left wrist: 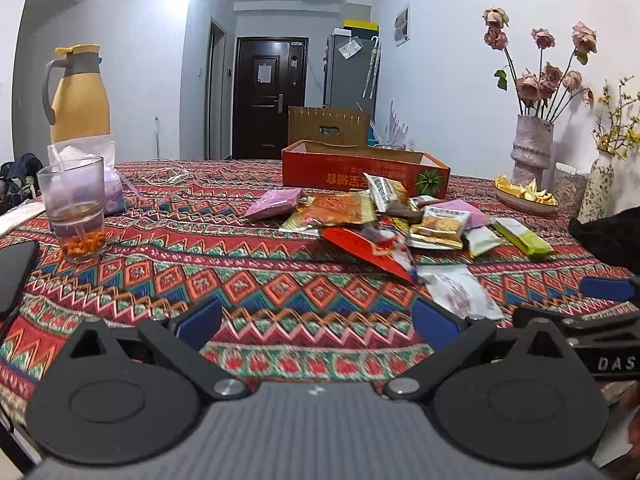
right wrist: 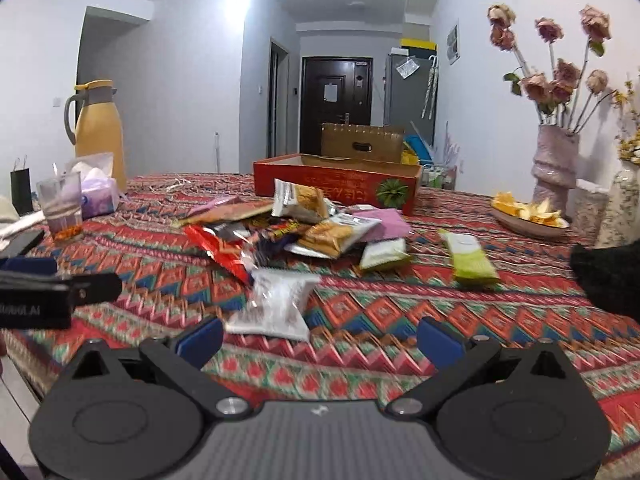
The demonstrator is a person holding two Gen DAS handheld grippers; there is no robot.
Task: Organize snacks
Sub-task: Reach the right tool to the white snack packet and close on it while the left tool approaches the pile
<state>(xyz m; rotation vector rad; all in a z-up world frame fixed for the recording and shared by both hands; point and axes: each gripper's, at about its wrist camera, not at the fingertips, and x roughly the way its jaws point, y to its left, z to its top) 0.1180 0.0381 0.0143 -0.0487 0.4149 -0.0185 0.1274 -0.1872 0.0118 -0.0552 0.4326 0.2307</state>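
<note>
Snacks: a loose pile of snack packets (right wrist: 304,220) lies in the middle of the frame on the patterned surface (right wrist: 440,312), many packets overlapping each other.
Nearest packet: a white packet (right wrist: 276,304) lies alone at the front edge of the pile, flat on the cloth. It looks blurred, so its print cannot be read.
Key relation: in the right wrist view the white packet is just ahead of the right gripper (right wrist: 320,338), a little to the left of the middle, close to the left blue pad. Its long axis seems to run away from the camera, leaning slightly to the right. In the left wrist view the same white packet (left wrist: 460,292) lies beyond the right pad of the left gripper (left wrist: 316,322), off to the right side. I judge the right gripper to be the nearer one and better lined up.
Fingers: both pairs are spread wide, with nothing between them.
Green packet: a long green packet (right wrist: 468,256) lies apart, right of the pile.
Box: an open red box (right wrist: 340,182) stands behind the pile, probably the place for the snacks.
Around: a glass (left wrist: 74,208) and a yellow jug (left wrist: 78,92) at the left; a dish (right wrist: 528,220) and a vase with dried roses (right wrist: 554,164) at the right.
Progress: sorting looks not yet begun.
</note>
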